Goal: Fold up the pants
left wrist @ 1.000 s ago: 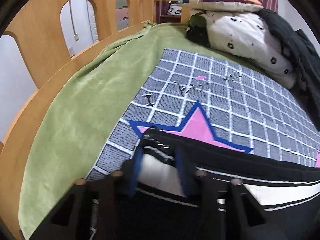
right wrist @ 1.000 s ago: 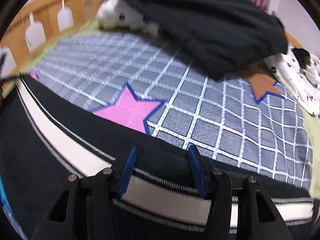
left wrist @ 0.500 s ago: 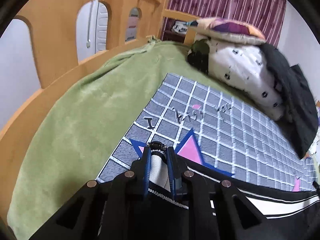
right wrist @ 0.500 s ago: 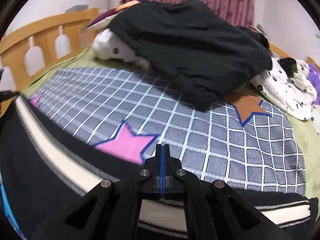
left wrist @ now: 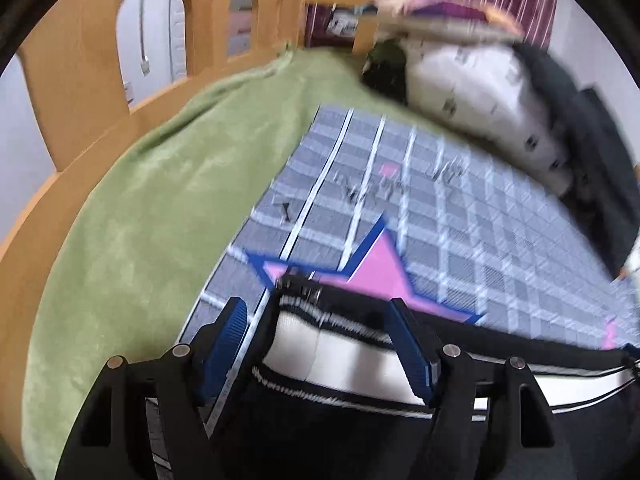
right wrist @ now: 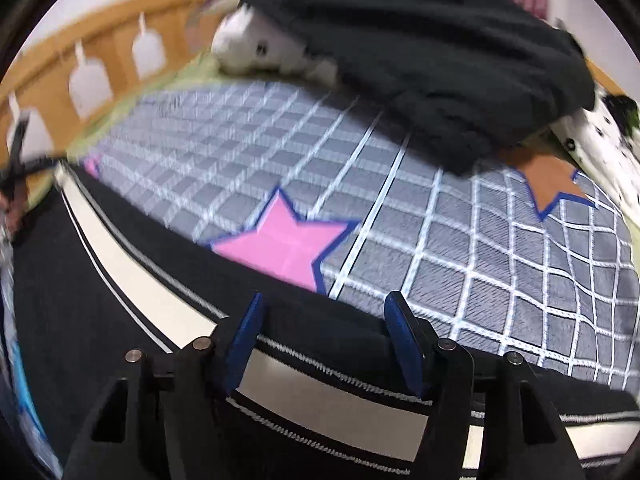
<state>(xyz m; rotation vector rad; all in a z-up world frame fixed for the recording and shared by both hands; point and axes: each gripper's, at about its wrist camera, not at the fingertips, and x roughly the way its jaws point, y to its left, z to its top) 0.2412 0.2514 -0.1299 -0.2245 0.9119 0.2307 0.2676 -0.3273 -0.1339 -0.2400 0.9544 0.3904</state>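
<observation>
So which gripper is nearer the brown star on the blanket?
Right. The right gripper, open over the pants, has the brown star ahead and to its right. The left gripper view shows no brown star, only green blanket to its left.

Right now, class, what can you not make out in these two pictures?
- Writing on the checked blanket, left view: blurred by motion.
- Most of the pants, both views: cut off by the bottom edge.
- Pillow, right view: mostly under black clothing.
</observation>
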